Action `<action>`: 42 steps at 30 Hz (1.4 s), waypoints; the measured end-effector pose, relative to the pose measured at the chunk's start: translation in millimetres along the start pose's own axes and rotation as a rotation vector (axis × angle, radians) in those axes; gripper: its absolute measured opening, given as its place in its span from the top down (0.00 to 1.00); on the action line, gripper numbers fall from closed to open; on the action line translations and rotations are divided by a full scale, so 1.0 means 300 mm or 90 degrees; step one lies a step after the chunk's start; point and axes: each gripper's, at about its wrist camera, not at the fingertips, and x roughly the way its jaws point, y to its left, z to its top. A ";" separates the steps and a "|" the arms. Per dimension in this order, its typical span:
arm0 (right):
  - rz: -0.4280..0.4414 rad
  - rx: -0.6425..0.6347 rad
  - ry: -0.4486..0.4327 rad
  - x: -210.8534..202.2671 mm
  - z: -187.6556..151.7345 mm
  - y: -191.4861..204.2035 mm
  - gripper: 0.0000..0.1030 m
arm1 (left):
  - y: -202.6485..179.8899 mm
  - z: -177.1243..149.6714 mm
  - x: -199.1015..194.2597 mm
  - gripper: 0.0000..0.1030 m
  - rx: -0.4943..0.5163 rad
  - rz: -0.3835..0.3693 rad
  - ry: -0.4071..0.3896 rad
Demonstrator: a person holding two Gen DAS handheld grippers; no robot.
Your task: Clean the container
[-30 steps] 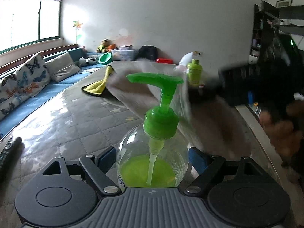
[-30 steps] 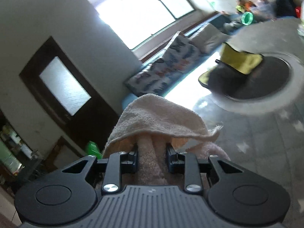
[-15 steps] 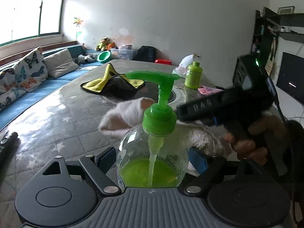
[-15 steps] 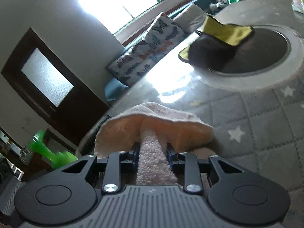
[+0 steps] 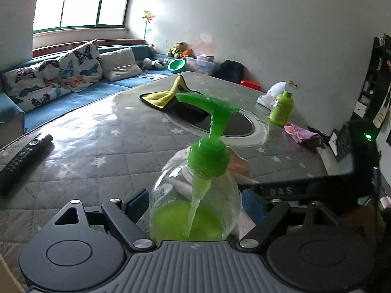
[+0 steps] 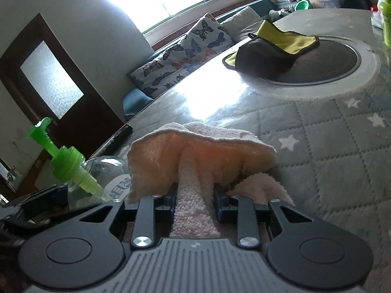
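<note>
A clear pump bottle [image 5: 195, 205] with a green pump head and green liquid in its base sits between the blue pads of my left gripper [image 5: 195, 207], which is shut on it. My right gripper [image 6: 195, 195] is shut on a pale pink towel [image 6: 200, 151]. In the right wrist view the towel lies against the right side of the bottle [image 6: 107, 171], low over the table. Behind and to the right of the bottle, the left wrist view shows the towel [image 5: 180, 156] and the black body of the right gripper.
The grey quilted table [image 5: 97, 151] carries a black remote [image 5: 22, 156] at left, a yellow and black cloth [image 5: 171, 97] on a round dark hob [image 5: 232, 124], a small green bottle [image 5: 281, 109] and a pink rag [image 5: 300, 134]. A blue sofa with cushions lies beyond.
The right gripper with the towel has dropped from in front of the pump head to the bottle's lower right side. The left gripper's view has swung, the bottle still held.
</note>
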 end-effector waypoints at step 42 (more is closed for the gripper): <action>0.087 0.109 -0.058 -0.065 0.045 -0.067 0.74 | 0.054 -0.031 0.082 0.15 0.124 -0.126 -0.053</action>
